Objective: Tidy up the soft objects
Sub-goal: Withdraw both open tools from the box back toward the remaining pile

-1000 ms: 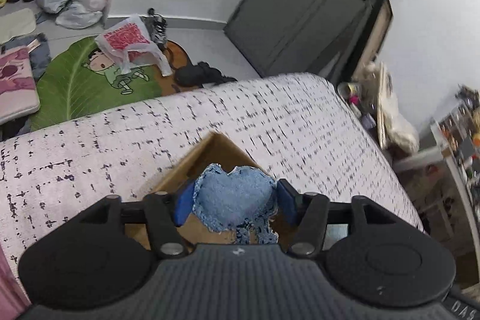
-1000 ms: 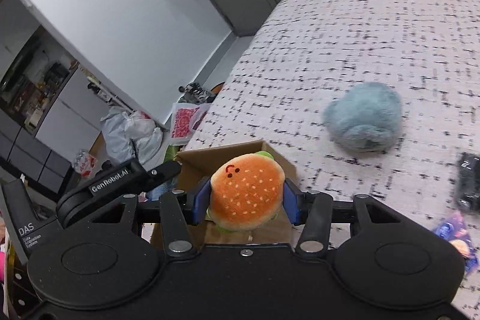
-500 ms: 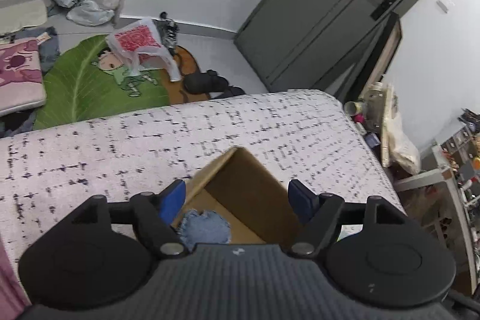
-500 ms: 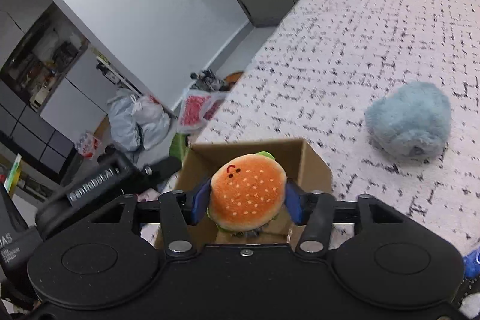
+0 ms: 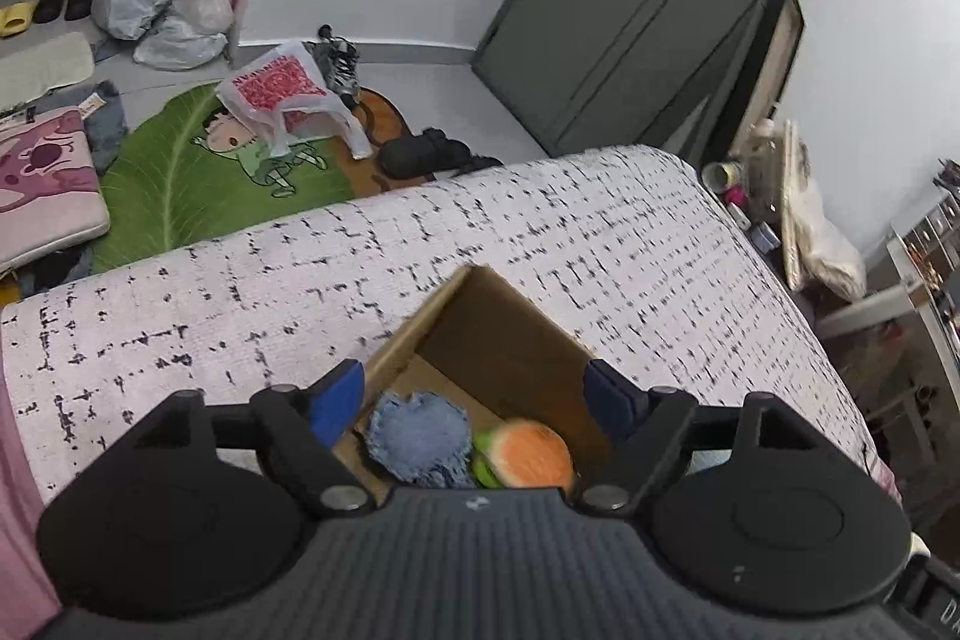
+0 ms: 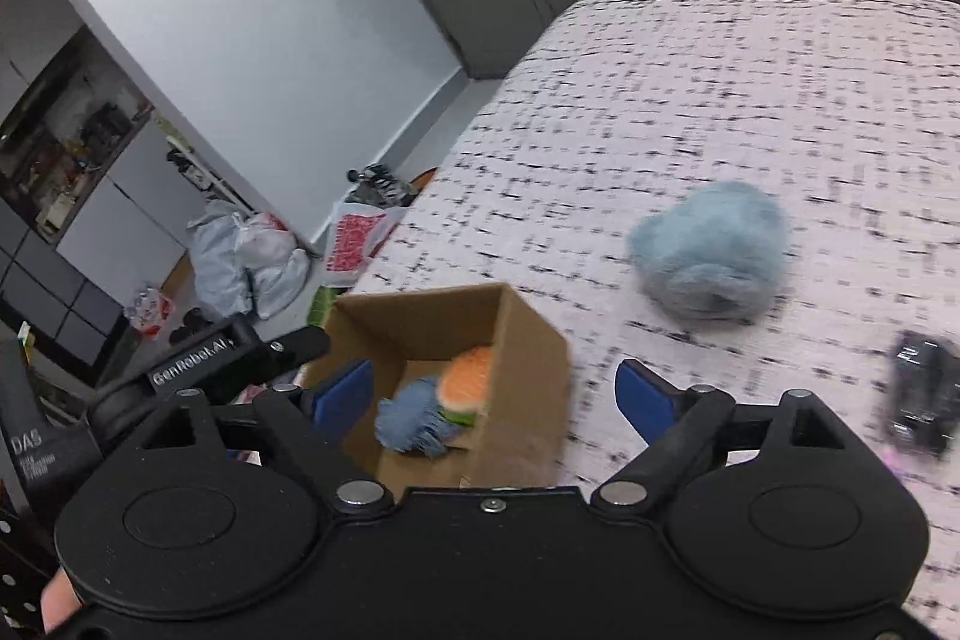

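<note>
Both my claws hang over the cardboard box (image 5: pixel 516 340) with fingers spread wide, gripping nothing. Below my left claw (image 5: pixel 474 397) the denim heart (image 5: pixel 418 436) and burger plush (image 5: pixel 528 460) lie side by side, touching, on the box floor. Ahead and right of my right claw (image 6: pixel 495 391), the fluffy blue plush (image 6: pixel 708 250) sits on the bedspread (image 6: pixel 690 100)

I see a green leaf rug (image 5: pixel 174 184) on the floor far left w/ a red-print plastic bag (image 5: pixel 282 91) on it, pink cushion (image 5: pixel 42 184) at left edge. Dark door (image 5: pixel 630 10) far right. Black object (image 6: pixel 921 391) on bedspread (image 6: pixel 720 100), near right.
</note>
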`<action>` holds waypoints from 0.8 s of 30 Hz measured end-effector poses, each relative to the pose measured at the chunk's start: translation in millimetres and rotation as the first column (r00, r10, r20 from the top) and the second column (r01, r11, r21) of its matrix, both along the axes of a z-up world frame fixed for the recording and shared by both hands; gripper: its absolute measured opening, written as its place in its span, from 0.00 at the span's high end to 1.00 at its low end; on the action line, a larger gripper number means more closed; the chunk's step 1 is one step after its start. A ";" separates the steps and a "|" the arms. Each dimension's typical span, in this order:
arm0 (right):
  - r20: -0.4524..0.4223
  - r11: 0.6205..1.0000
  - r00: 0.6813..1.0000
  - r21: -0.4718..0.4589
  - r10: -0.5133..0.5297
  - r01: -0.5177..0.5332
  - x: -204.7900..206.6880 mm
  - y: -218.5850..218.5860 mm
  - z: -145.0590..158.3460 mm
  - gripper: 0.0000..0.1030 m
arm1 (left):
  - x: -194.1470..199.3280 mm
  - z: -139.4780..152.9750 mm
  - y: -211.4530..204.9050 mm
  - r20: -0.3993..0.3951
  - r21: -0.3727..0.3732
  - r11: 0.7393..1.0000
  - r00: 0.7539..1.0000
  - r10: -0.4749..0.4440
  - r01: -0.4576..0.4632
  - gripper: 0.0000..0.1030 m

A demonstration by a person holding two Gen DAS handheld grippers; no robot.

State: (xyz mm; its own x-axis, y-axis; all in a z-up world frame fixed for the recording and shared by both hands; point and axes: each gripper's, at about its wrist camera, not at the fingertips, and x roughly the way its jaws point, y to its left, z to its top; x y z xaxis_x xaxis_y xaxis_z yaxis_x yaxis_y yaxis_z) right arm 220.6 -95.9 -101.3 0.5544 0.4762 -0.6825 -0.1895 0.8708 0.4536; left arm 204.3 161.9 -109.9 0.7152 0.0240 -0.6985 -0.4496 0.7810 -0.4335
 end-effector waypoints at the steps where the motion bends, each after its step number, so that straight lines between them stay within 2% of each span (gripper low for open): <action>1: -0.001 1.000 1.000 -0.001 -0.005 0.005 -1.7 -5.0 1.1 0.15 | -0.2 1.5 -2.9 -0.006 0.007 1.000 1.000 -0.012 0.012 0.23; 8: -0.002 0.999 0.999 -0.009 -0.050 0.050 -18.3 -46.8 10.5 0.12 | -6.0 14.4 -22.9 -0.030 0.042 0.997 0.998 -0.062 0.063 0.20; 10: 0.000 0.998 0.998 -0.008 -0.058 0.058 -23.1 -56.6 14.2 0.07 | -7.9 19.9 -30.0 -0.036 0.056 0.996 0.997 -0.067 0.069 0.19; 15: 0.013 0.998 0.998 -0.012 -0.064 0.064 -34.7 -79.0 21.1 0.01 | -16.6 35.8 -51.5 -0.022 0.102 0.989 0.994 -0.109 0.110 0.11; 17: 0.013 0.997 0.997 -0.011 -0.070 0.070 -38.4 -87.3 23.0 0.00 | -21.1 40.6 -60.0 -0.021 0.112 0.985 0.991 -0.130 0.131 0.08; 24: 0.026 0.997 0.997 -0.004 -0.074 0.074 -52.0 -117.1 30.2 0.00 | -32.7 52.5 -92.1 -0.041 0.119 0.972 0.979 -0.199 0.203 0.07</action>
